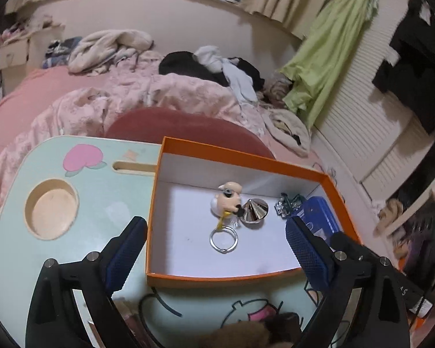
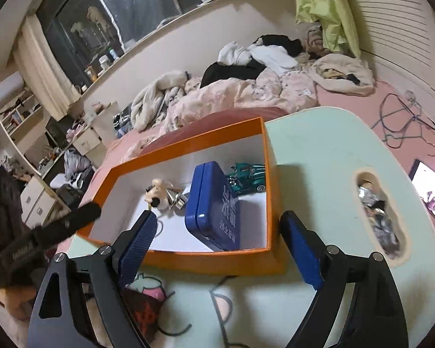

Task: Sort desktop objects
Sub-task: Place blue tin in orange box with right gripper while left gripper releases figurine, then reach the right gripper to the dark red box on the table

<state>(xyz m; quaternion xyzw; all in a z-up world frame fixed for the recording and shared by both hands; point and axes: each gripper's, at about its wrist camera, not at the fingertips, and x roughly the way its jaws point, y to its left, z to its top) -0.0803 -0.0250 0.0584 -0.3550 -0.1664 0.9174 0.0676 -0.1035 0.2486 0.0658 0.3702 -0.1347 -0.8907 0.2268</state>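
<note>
Gaping wide — left gripper [image 1: 216,242] and right gripper [image 2: 217,235] — both empty.

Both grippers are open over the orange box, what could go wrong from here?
The blue tin stands tilted on its edge inside the orange box, so a nudge from the right gripper may topple it onto the toy car. The left gripper straddles the box's near wall and might snag it.

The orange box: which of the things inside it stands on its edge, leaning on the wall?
The blue tin. It stands tilted on its long edge in the orange box, while the toy car, silver cone and figurine keychain rest on the floor.
</note>
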